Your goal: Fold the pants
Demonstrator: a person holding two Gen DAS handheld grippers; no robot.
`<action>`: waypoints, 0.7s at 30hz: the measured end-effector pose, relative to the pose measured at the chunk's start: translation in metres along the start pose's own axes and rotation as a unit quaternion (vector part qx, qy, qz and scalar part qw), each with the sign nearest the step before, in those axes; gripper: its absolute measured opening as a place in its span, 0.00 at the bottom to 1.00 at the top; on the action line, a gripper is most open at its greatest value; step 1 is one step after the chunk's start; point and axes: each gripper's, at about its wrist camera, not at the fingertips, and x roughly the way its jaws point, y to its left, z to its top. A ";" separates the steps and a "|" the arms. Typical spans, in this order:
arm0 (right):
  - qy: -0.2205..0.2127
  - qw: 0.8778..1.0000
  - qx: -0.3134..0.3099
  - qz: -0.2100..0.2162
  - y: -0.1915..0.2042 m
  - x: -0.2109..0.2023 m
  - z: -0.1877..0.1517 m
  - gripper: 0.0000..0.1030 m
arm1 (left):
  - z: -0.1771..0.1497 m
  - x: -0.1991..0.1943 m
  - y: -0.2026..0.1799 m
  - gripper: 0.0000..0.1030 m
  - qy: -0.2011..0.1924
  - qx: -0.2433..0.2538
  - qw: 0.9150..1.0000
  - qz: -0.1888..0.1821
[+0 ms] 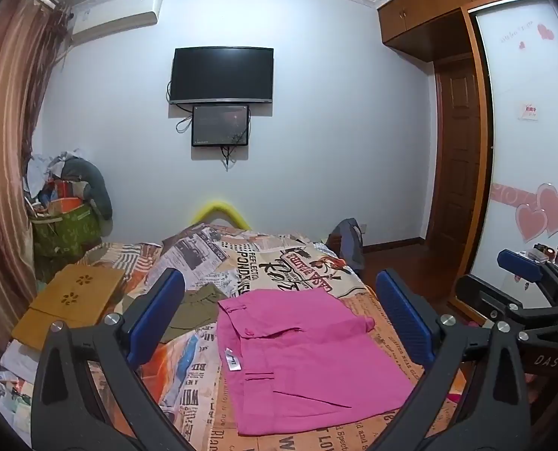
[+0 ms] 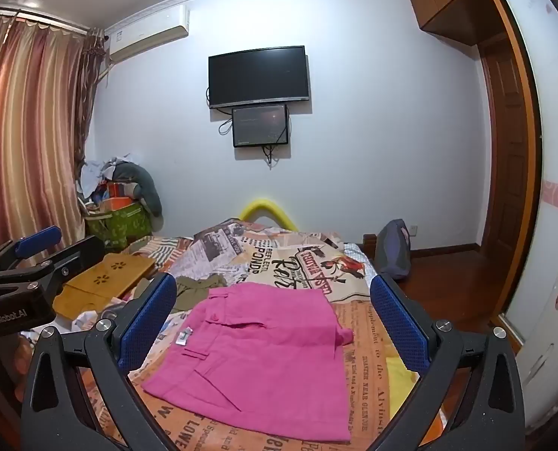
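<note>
Left gripper (image 1: pixel 279 315): jaws spread wide, nothing between the blue pads (image 1: pixel 158 315), held above the bed and clear of the cloth. Right gripper (image 2: pixel 273 315): likewise wide apart and empty, poised at much the same height just beside the left one (each shows at the edge of the other's view).

Directly ahead of and below both tools lie the pink pants (image 2: pixel 267 349), on the newspaper-print bedspread (image 2: pixel 369 342) near the front of the bed. They appear already doubled into a compact, roughly rectangular packet; by that judgement the task is at or close to its end.

Recommended handling of the step in hand: if one more fold is wanted, close each gripper on a near corner through all layers, lift both evenly, and carry the edge over to meet the far edge squarely. If not, keep the jaws off the cloth so the stack is not disturbed.

Condition of the garment: bright pink, woven, lightly creased. Belt loops, a pocket slit and a small white label (image 2: pixel 184 336) face up. One small flap pokes out at the right side (image 2: pixel 344 336), spoiling an otherwise straight outline. Edges lie flat on the spread.

Beyond it: an olive garment (image 2: pixel 196 287) and a wooden tray (image 2: pixel 106 282) to the left, apart from the pants.
</note>
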 end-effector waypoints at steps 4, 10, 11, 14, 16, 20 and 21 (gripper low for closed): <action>0.006 1.000 0.003 0.001 0.000 0.000 0.000 1.00 | 0.003 -0.003 0.006 1.00 0.005 -0.007 1.000 -0.009; 0.006 1.000 0.000 0.000 0.001 -0.001 0.000 1.00 | 0.006 0.001 0.002 1.00 0.009 0.000 1.000 -0.003; 0.006 1.000 0.000 0.000 0.001 -0.002 0.000 1.00 | 0.007 0.001 0.002 1.00 0.009 -0.002 1.000 -0.003; 0.007 1.000 0.001 0.000 0.002 -0.003 0.000 1.00 | 0.003 0.002 0.003 1.00 0.009 0.000 1.000 -0.003; 0.007 1.000 0.001 0.000 0.000 0.000 0.001 1.00 | 0.004 0.002 0.002 1.00 0.010 0.003 1.000 -0.004; 0.007 1.000 0.001 0.000 0.001 -0.001 0.000 1.00 | 0.003 0.003 -0.001 1.00 0.009 0.006 1.000 -0.002; 0.007 1.000 0.001 0.000 -0.002 -0.003 0.001 1.00 | 0.002 0.003 0.000 1.00 0.008 0.005 1.000 -0.003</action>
